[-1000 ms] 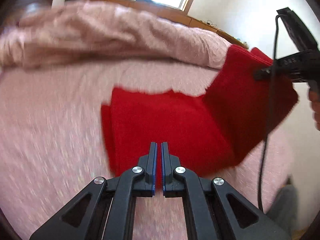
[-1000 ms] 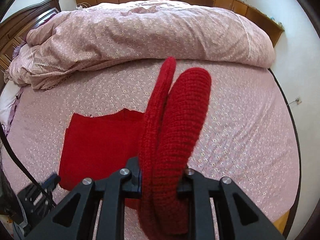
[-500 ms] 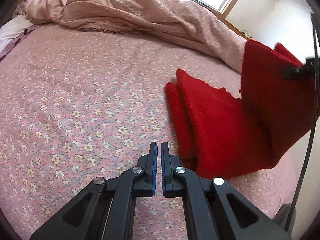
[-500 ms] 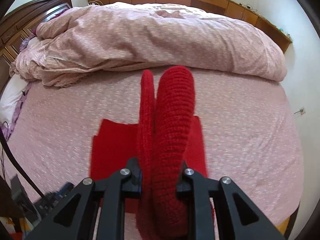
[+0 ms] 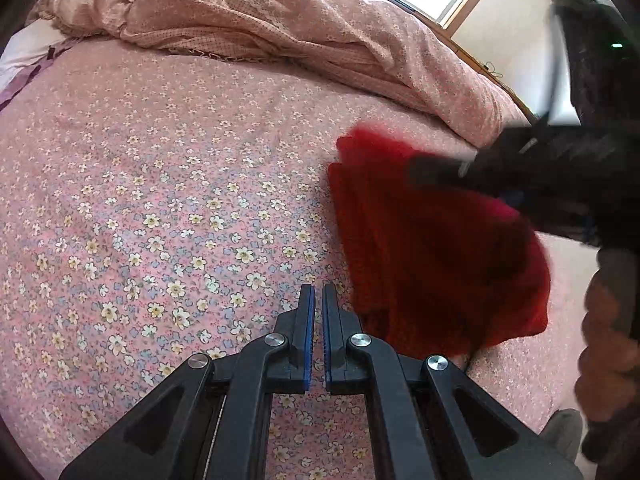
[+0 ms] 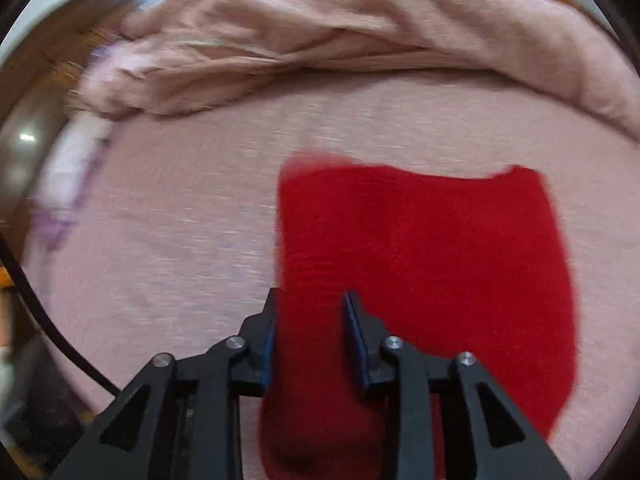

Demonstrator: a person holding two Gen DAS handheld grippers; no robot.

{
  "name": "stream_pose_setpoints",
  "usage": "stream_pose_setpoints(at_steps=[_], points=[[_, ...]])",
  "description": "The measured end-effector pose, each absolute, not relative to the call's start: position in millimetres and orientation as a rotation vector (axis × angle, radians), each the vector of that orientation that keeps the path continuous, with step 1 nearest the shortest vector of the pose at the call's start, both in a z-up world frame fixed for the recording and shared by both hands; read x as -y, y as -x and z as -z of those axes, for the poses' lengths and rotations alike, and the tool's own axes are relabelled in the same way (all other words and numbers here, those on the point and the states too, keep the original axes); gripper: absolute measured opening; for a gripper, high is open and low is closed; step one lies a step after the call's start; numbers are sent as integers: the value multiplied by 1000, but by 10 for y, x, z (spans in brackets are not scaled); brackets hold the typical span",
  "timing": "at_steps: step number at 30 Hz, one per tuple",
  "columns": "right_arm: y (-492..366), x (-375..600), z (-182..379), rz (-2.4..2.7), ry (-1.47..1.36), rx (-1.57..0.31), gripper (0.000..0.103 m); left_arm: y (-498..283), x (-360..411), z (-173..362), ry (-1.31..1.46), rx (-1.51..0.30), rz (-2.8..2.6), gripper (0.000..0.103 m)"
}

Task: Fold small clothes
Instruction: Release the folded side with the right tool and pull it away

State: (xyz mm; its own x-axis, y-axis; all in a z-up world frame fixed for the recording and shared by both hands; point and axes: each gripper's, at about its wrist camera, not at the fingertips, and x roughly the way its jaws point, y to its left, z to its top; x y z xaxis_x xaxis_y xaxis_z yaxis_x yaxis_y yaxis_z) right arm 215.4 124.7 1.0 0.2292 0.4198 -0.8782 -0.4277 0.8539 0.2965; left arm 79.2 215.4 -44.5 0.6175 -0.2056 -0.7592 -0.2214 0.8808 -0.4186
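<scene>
left of the red knit garment (image 5: 432,248) the flowered sheet (image 5: 160,220) lies bare; the bunched quilt (image 5: 280,24) blocks the far side.

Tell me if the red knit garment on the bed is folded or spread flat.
Folded: the red knit garment lies doubled on the bed sheet, stacked layer edges showing in the left wrist view.

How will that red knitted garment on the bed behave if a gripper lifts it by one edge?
The red knitted garment probably flops and drapes: it lies folded flat. The thick knit should grip rather than slip. A fold sits between the right gripper's opening jaws, so it may sag out.
</scene>
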Motion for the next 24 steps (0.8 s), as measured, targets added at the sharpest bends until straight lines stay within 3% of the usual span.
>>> stream_pose_setpoints(at_steps=[2, 6, 10, 11, 13, 16, 20, 24], points=[[-2137, -1205, -186, -692, -63, -1168, 37, -795, -2201, 419, 520, -905, -8, 0], [-2073, -1112, -511, -707, -10, -1064, 53, -818, -2273, 399, 546, -902, -11, 0], [-1958, -850, -594, -698, 65, -1012, 54, -782, -2414, 314, 567, -894, -8, 0], [-1909, -744, -593, -692, 90, -995, 54, -750, -2462, 273, 581, -878, -5, 3], [-1776, -486, -531, -670, 142, -956, 54, -688, -2551, 211, 630, -844, 18, 26], [-1481, -3, -430, -609, 229, -836, 56, -651, -2652, 188, 749, -802, 79, 52], [-996, 522, -166, -514, 312, -650, 75, -801, -2591, 282, 898, -830, 173, 55], [-746, 628, 151, -502, 375, -633, 76, -946, -2314, 275, 926, -848, 243, 59]])
